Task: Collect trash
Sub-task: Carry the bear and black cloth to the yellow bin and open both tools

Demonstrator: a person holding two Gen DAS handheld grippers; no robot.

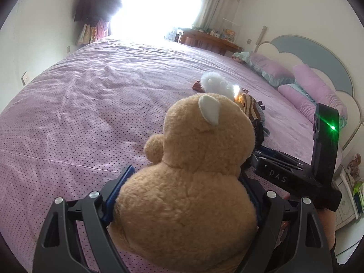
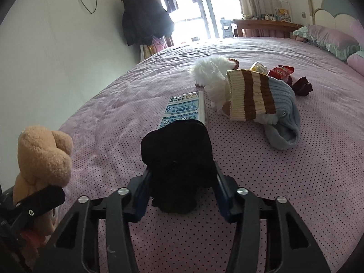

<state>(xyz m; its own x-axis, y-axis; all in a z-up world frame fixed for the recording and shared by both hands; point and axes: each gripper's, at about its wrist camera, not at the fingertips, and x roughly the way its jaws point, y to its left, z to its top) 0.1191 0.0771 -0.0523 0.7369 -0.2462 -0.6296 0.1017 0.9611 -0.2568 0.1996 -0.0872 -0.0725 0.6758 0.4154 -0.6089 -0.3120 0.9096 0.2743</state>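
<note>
Teddy bear [image 1: 188, 182] was clamped in left gripper [image 1: 182, 195]; black cloth [image 2: 179, 166] in right gripper [image 2: 182, 182]. Wrappers [image 2: 281, 71] and carton [image 2: 185, 108] were left uncollected on bed [image 2: 250, 182].

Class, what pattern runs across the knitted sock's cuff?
Cream and brown stripes on the sock's cuff, clearest in the right wrist view.

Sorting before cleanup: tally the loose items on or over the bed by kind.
Plush toys: 2, bear, white plush
Clothing: 3, black sock, striped sock, maroon sock
Packaging: 3, box, red wrapper, yellow packet
Total: 8
</note>
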